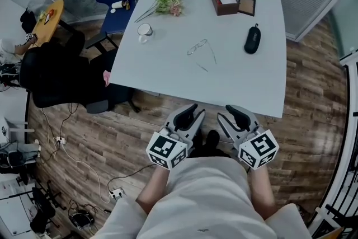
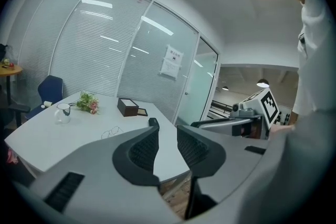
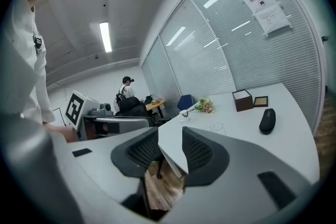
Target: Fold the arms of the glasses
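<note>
- Nothing's started yet: the glasses [image 1: 199, 47] lie out in the middle of the table [image 1: 168, 70], arms apparently unfolded, well apart from both grippers.
- The left gripper [image 1: 193, 115] and right gripper [image 1: 234, 115] are at the near table edge, in front of the person's body. Both sets of fingers are spread apart with nothing between them (each gripper view shows only table and floor through the gap).
- I'd say the step in hand is the reach: bring both in together, one toward each side of the frame.
- It's a thin wire frame, so my guess is it skates on that smooth top. Pin the front near a hinge gently with one gripper and swing an arm inward with the other.
- Fold one arm flat first, then the other over it, and don't pinch the lenses.
- The dark case [image 1: 252, 40] and the cup [image 1: 145, 30] are near but clear of the glasses, so there's room to work.
</note>
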`<state>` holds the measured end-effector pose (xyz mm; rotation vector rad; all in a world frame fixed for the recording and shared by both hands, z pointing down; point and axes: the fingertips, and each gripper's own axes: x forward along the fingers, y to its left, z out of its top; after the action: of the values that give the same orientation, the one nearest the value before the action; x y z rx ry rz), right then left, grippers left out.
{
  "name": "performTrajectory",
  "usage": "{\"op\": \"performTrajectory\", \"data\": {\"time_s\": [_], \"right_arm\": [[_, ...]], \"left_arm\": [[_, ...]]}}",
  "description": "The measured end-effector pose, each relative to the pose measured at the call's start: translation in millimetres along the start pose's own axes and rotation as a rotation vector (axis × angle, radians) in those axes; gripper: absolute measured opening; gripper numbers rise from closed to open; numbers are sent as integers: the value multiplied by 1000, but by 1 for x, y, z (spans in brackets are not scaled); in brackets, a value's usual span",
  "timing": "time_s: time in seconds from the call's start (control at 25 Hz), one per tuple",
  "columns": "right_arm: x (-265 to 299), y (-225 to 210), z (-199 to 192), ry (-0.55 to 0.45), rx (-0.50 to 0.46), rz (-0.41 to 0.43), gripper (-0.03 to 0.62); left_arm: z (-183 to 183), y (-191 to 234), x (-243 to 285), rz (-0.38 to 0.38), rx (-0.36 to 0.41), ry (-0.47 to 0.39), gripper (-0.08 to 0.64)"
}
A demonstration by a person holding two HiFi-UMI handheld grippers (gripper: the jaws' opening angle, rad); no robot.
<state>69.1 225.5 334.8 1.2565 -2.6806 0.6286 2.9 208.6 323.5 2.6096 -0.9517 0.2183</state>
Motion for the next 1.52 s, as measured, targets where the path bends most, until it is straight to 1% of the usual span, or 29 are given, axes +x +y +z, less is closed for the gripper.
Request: {"op": "performTrajectory", "data": {"time_s": [0.24, 0.56, 0.88, 1.24, 1.4, 1.52], "right_arm": [[24, -8, 6, 30, 7, -18, 146], [67, -32, 27, 52, 13, -46, 143], [114, -60, 51, 57, 17, -67, 138], [156, -82, 73, 45, 28, -137, 133], [171, -88, 76, 46, 39, -173, 129], [181, -92, 78, 44, 46, -198, 127]], "left_arm": [[5, 27, 7, -5, -25, -2, 120], [20, 73, 26, -22, -43, 11, 120], [44, 127, 54, -39, -36, 15, 120], [62, 182, 67, -66, -20, 23, 120], [67, 206, 69, -74, -19, 27, 120], [67, 218, 72, -95, -14, 39, 120]]}}
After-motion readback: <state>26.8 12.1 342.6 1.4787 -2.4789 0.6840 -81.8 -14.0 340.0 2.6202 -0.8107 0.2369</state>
